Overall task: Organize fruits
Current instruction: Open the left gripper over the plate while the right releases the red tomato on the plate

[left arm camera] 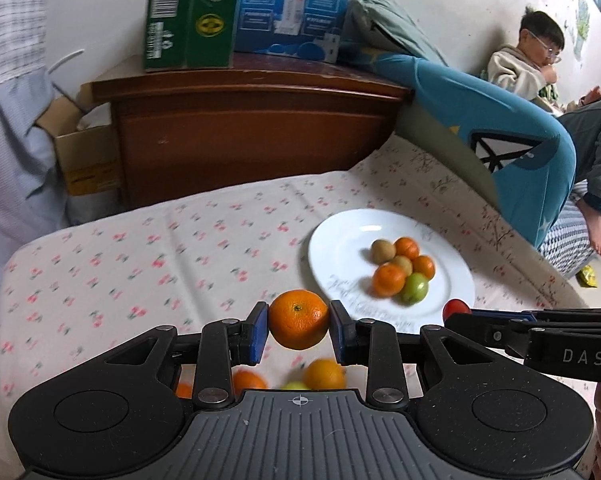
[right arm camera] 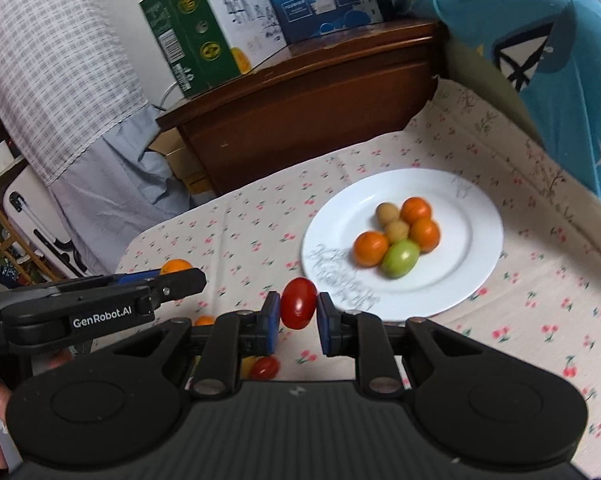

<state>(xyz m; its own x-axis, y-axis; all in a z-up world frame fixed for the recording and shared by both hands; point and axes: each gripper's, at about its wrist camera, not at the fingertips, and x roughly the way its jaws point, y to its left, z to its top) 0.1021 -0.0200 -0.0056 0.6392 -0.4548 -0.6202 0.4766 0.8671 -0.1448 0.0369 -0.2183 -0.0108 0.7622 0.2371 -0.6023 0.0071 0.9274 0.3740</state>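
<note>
My left gripper (left arm camera: 299,322) is shut on an orange tangerine (left arm camera: 298,319), held above the flowered bedsheet, left of and nearer than the white plate (left arm camera: 340,240). My right gripper (right arm camera: 298,312) is shut on a red cherry tomato (right arm camera: 298,308), held just short of the plate's (right arm camera: 476,208) near left rim. The plate holds several fruits: tangerines (right arm camera: 370,248), a green fruit (right arm camera: 399,258) and brownish ones (right arm camera: 387,213). Loose fruits lie under the grippers: tangerines (left arm camera: 323,374) and another red tomato (right arm camera: 265,367). The left gripper shows in the right wrist view with its tangerine (right arm camera: 174,266); the tomato shows at right in the left wrist view (left arm camera: 455,307).
A wooden headboard (left arm camera: 240,136) with green (left arm camera: 188,16) and blue boxes (left arm camera: 292,8) stands behind. A blue quilt (left arm camera: 500,132) lies right of the plate. A child (left arm camera: 540,64) sits at far right. A cardboard box (left arm camera: 80,152) is at left.
</note>
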